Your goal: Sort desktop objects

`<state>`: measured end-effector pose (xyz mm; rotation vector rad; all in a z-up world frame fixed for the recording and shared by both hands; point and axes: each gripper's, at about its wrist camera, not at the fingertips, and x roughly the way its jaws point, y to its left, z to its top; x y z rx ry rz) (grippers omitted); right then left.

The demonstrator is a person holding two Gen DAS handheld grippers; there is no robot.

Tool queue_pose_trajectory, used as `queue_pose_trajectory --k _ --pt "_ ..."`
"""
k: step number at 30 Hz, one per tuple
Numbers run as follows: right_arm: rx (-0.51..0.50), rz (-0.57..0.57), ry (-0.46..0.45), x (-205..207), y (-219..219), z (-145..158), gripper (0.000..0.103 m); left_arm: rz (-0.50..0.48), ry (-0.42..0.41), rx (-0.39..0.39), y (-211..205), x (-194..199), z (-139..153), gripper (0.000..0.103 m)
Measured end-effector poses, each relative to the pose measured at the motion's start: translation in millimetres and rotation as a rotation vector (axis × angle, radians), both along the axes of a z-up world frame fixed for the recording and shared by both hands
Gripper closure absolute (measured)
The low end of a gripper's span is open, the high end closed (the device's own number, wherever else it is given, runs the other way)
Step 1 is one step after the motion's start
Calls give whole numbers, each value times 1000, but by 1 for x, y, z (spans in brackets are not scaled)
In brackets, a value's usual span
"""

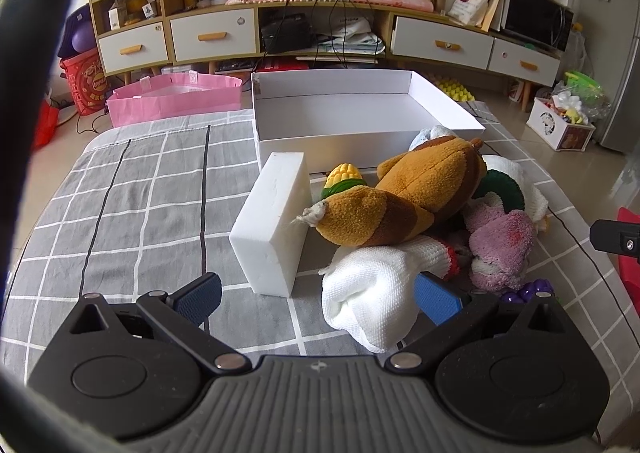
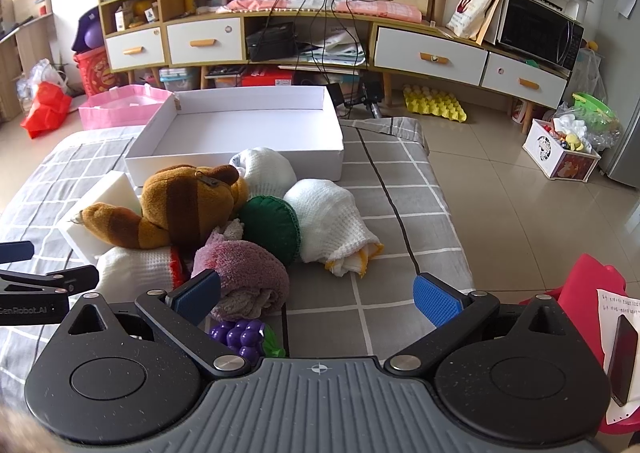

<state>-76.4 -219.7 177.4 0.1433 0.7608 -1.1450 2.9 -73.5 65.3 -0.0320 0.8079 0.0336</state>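
An empty white box (image 1: pixel 332 113) (image 2: pixel 240 125) stands on the grey checked cloth. In front of it lies a pile: a white foam block (image 1: pixel 272 221), a brown striped plush (image 1: pixel 404 193) (image 2: pixel 176 205), a toy corn (image 1: pixel 344 175), white knitted cloths (image 1: pixel 372 293) (image 2: pixel 328 225), a green round cushion (image 2: pixel 270 227), a pink fluffy cloth (image 1: pixel 500 245) (image 2: pixel 244 273) and purple toy grapes (image 2: pixel 240 335). My left gripper (image 1: pixel 316 303) is open, its right pad against a white cloth. My right gripper (image 2: pixel 316 301) is open, its left pad beside the pink cloth.
The grey checked cloth (image 1: pixel 140 193) covers the table. A pink bag (image 1: pixel 172 97) lies behind it on the left. A long cabinet (image 2: pixel 320 41) lines the wall. A red chair (image 2: pixel 592 289) with a phone stands at the right.
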Motion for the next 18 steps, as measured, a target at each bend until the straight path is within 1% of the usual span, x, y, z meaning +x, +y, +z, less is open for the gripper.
queue_pose_trajectory --k 18 --pt "-1 -5 -3 2 1 0 0 8 4 -10 4 1 -3 1"
